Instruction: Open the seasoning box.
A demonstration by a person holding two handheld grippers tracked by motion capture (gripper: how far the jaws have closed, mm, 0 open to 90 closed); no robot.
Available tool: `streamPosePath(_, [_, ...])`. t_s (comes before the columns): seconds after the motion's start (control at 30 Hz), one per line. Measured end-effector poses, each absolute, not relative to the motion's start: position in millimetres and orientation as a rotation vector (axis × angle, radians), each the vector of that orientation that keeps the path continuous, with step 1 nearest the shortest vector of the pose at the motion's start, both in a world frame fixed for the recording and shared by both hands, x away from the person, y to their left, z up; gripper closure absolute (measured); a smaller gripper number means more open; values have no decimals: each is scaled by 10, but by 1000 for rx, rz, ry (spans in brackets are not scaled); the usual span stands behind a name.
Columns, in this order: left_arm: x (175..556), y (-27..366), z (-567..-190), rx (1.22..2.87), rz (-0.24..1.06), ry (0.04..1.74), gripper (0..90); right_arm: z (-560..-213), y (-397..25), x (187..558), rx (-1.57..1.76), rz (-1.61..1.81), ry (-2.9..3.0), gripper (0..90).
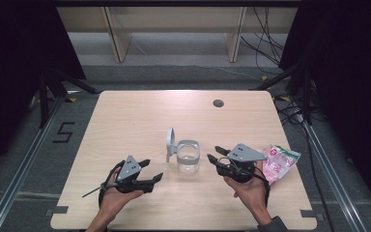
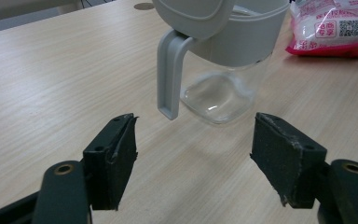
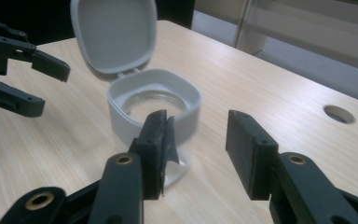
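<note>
- Jar (image 1: 188, 157) stands upright near the middle of the counter (image 1: 140, 116), between the two tongs; glass body clear, and it looks empty.
- Lid (image 1: 170, 140) is swung open and stands near vertical on its hinge at the jar's left side in the high view; the grey collar's mouth is uncovered and faces up.
- Handle (image 2: 168, 77) hangs down from the collar on the lid side, toward the left tongs.
- Pouch (image 1: 279, 162), pink and white, lies flat at the right of the counter, just beyond the right tongs and apart from the jar. It looks sealed; a torn edge cannot be made out.
- Left tongs (image 1: 150, 170): jaws wide apart, holding nothing, pointed at the jar from its left, short of the handle.
- Right tongs (image 1: 216, 153): jaws parted, holding nothing, tips close to the jar's right wall; contact cannot be told.
- Judgement on progress: opening appears done, since the lid is up. Filling from the pouch seems not yet begun; pouch untouched, jar bare. Left to do, likely: grasp pouch, open, pour, shut lid.
- Orientation: jar's long axis is vertical, mouth up. Lid's inner face turns toward the right tongs, as the right gripper view shows. Pouch's long axis runs diagonally across the counter.
</note>
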State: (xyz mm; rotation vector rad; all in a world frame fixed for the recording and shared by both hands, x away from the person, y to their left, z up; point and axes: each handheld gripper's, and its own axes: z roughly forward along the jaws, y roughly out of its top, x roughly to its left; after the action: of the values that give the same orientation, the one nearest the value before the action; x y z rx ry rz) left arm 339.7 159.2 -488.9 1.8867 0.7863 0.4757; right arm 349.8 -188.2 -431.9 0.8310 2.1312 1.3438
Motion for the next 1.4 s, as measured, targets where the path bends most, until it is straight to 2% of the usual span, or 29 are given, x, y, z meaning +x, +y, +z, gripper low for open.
streamPosePath(0.53, [3373,1615,-4954,1899,467,804,299,-4401,-2527,3230,1050,1288,2017,496])
streamPosePath(0.8, [3368,1606,-4970,1906,447,799,299,-4457,-2837,3135,1136,1247,1945,485])
streamPosePath(1.4, [3347,1616,-4982,1900,454,805,297,-4595,-3246,2986,1380,1111,1771,433])
